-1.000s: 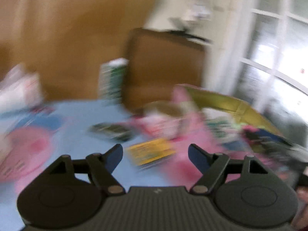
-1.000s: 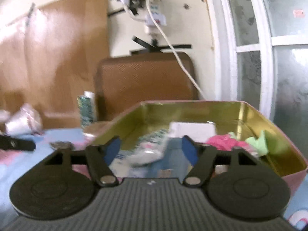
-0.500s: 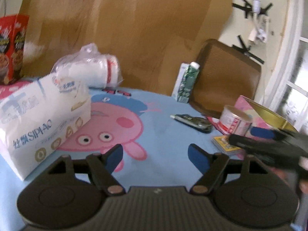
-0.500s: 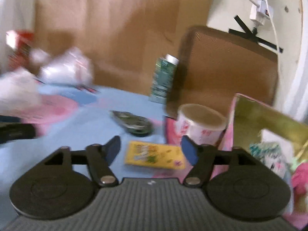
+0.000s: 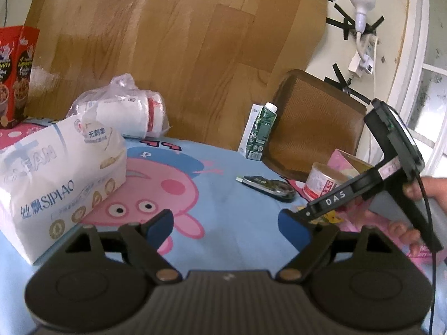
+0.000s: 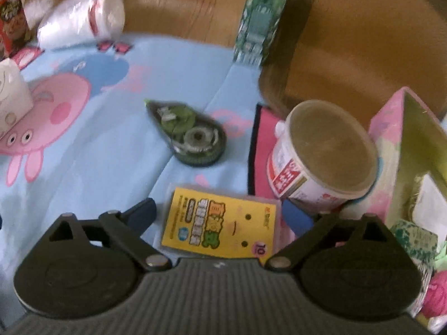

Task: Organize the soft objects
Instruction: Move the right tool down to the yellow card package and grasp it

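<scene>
My right gripper [image 6: 220, 215] is open, its fingers on either side of a flat yellow packet [image 6: 220, 224] lying on the blue cloth. To its right stands a pink tin box [image 6: 402, 150] with a gold inside, holding soft items: a green-patterned pack [image 6: 416, 241] and something pink [image 6: 437, 293]. My left gripper [image 5: 227, 226] is open and empty above the cloth. A large white tissue pack [image 5: 56, 184] lies at its left. The right gripper's body [image 5: 363, 187] shows at the right of the left wrist view.
A white round tub [image 6: 324, 153] stands between the packet and the tin. A correction tape dispenser [image 6: 187, 134], a green carton [image 6: 258, 25], a bagged stack of white cups [image 5: 125, 111], a red box [image 5: 15, 69] and a brown chair back [image 5: 313, 122] surround the cloth.
Both grippers have swung left, away from the tin box. The right one has come down over the yellow packet. The left one now faces the tissue pack and the cloth.
</scene>
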`<state>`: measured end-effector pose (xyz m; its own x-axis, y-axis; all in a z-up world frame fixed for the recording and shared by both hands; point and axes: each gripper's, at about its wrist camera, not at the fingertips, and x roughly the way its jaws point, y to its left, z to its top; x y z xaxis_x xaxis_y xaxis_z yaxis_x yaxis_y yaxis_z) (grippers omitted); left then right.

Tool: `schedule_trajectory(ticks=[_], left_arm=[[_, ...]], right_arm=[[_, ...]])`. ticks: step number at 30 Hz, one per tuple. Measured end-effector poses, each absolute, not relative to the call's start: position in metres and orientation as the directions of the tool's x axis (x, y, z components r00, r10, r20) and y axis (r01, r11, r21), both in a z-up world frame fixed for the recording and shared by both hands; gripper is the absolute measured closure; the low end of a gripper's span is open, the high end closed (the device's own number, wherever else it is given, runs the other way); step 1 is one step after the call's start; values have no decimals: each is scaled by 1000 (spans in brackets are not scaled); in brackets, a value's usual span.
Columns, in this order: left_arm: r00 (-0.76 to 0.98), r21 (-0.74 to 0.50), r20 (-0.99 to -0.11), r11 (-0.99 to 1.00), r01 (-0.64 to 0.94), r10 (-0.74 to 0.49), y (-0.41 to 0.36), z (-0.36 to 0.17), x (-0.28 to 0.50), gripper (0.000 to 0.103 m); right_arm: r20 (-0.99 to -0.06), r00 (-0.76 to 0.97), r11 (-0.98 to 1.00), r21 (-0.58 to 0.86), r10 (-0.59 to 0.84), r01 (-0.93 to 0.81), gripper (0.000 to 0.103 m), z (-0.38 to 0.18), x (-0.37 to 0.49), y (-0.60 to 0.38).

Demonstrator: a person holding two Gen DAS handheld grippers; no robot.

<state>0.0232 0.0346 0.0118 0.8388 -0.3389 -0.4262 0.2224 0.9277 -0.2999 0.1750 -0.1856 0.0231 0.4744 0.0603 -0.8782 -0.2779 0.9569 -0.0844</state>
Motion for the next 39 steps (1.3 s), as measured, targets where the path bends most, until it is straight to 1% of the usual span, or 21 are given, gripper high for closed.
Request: schedule_trajectory(ticks=[2,3,5,10,12,13,15,17,19,21,23,28,31,32,35,37,38,39], left_arm=[[837,-311,-427,925,220,-343,37,11,24,18],[836,-316,-428,923,218,-344,38,11,25,18],[836,-323,-428,922,215,-344,39,11,25,18],[837,-334,-425,920,207,-343,41,10,24,18],[838,-342,-423,917,205,-345,43,10,24,18],[838,-350,-421,915,203,-347,44,10,24,18],[836,-372,-420,907,197,-353,48,9,25,18],[828,-394,-424,898,195,-366,51,8,26,18],[819,-404,-428,892,205,-382,52,8,28,18],[819,-393,-429,895,211,-382,50,8,27,18],[817,-378,-430,899,223,-384,46,9,26,18],[812,-345,-438,906,244,-386,39,9,24,18],[797,-349,-447,899,263,-406,37,9,25,18],[786,-355,-454,895,271,-419,37,8,25,19],[745,-389,-477,872,297,-466,35,5,24,28],[708,-451,-467,831,325,-530,35,4,18,32],[691,-480,-458,810,337,-559,34,4,16,33],[673,-495,-456,795,351,-582,31,3,13,36]], right_arm=[[-893,445,958,-75,60,-278,1,21,177,-182],[-898,435,959,-62,67,-275,2,20,177,-181],[-913,388,970,32,127,-241,3,17,184,-186],[-882,443,960,35,161,-279,6,19,160,-178],[-858,468,929,29,213,-370,6,18,137,-162],[-838,483,896,13,252,-444,6,16,120,-151],[-777,517,806,-21,360,-592,7,12,80,-134],[-723,522,693,-85,452,-716,5,7,42,-124],[-647,576,615,-203,500,-762,5,4,7,-125],[-578,650,612,-301,493,-731,2,1,-18,-130],[-550,686,662,-290,476,-691,1,1,-31,-140],[-562,696,806,-83,448,-586,1,-3,-40,-168],[-571,687,853,49,450,-519,2,-8,-33,-175],[-568,688,860,70,451,-506,3,-10,-35,-173],[-565,693,867,84,447,-491,3,-9,-33,-168],[-567,689,859,67,452,-508,4,-11,-37,-163],[-568,688,852,47,452,-521,6,-13,-37,-160],[-571,689,847,23,447,-531,8,-14,-39,-155]])
